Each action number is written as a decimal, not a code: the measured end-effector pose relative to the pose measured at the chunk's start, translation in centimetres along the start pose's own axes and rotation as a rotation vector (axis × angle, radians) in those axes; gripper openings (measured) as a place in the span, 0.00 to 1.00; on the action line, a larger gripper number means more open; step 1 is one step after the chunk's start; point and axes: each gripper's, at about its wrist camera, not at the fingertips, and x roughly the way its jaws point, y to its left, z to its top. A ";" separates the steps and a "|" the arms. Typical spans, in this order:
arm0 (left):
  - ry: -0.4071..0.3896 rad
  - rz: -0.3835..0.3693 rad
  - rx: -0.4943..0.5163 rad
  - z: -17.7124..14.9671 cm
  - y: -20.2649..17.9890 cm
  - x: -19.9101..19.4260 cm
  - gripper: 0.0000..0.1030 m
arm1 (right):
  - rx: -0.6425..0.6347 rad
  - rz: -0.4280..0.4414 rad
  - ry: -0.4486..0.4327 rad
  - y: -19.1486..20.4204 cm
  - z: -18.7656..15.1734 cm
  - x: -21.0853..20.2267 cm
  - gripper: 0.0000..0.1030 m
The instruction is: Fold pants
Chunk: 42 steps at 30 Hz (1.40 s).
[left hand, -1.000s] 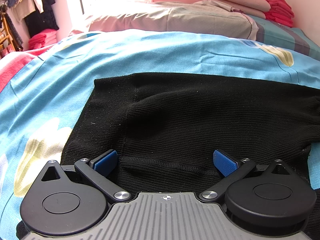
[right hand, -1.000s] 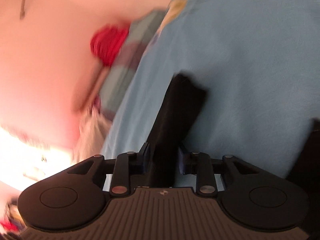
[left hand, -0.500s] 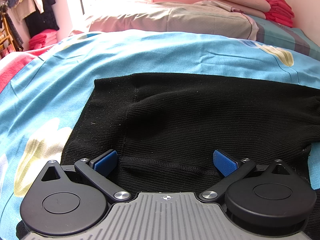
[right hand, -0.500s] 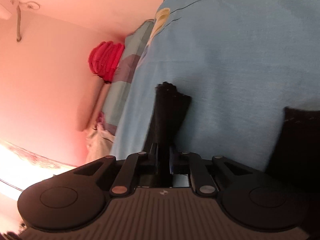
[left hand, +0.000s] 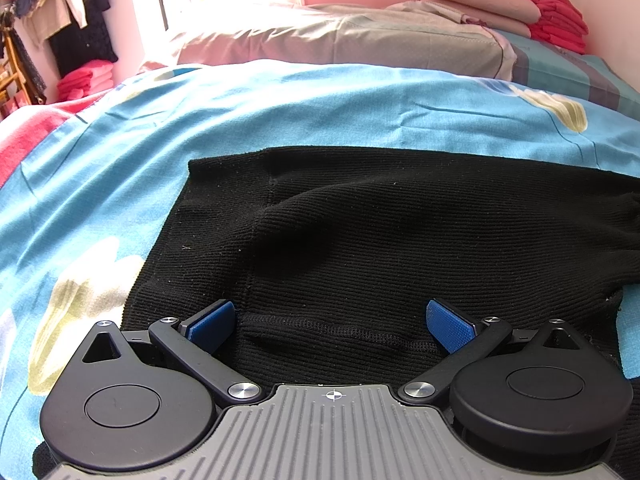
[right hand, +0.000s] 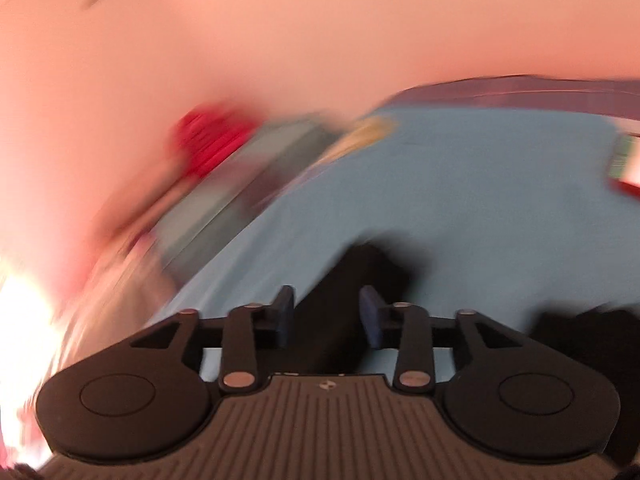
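Black ribbed knit pants (left hand: 400, 248) lie spread on the blue bedsheet (left hand: 120, 168). My left gripper (left hand: 331, 320) is open, low over the pants' near hem, its blue pads on either side of the fabric. In the blurred right wrist view my right gripper (right hand: 326, 314) has its jaws partly apart, with a strip of the black pants (right hand: 360, 280) between them. I cannot tell whether the pads touch the fabric.
A grey pillow (left hand: 340, 40) and folded pink and red clothes (left hand: 556, 20) lie at the bed's far end. Hanging clothes (left hand: 60, 12) are at the far left. The red pile (right hand: 208, 136) shows blurred in the right wrist view against a pink wall.
The left gripper has not moved. The right gripper's jaws, shut on the pants half a second ago, have widened, and its view has swung fast, with the bed lower in frame.
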 end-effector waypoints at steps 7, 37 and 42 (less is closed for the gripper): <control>0.000 -0.001 -0.001 -0.1 0.0 0.1 1.00 | -0.036 0.174 0.213 -1.3 0.6 4.1 0.45; 0.014 0.030 -0.066 1.5 3.0 -3.7 1.00 | -0.429 0.269 0.283 13.4 -2.4 2.1 0.56; 0.081 0.056 -0.099 -3.6 3.2 -5.3 1.00 | -0.696 0.559 0.522 25.4 -11.8 0.5 0.55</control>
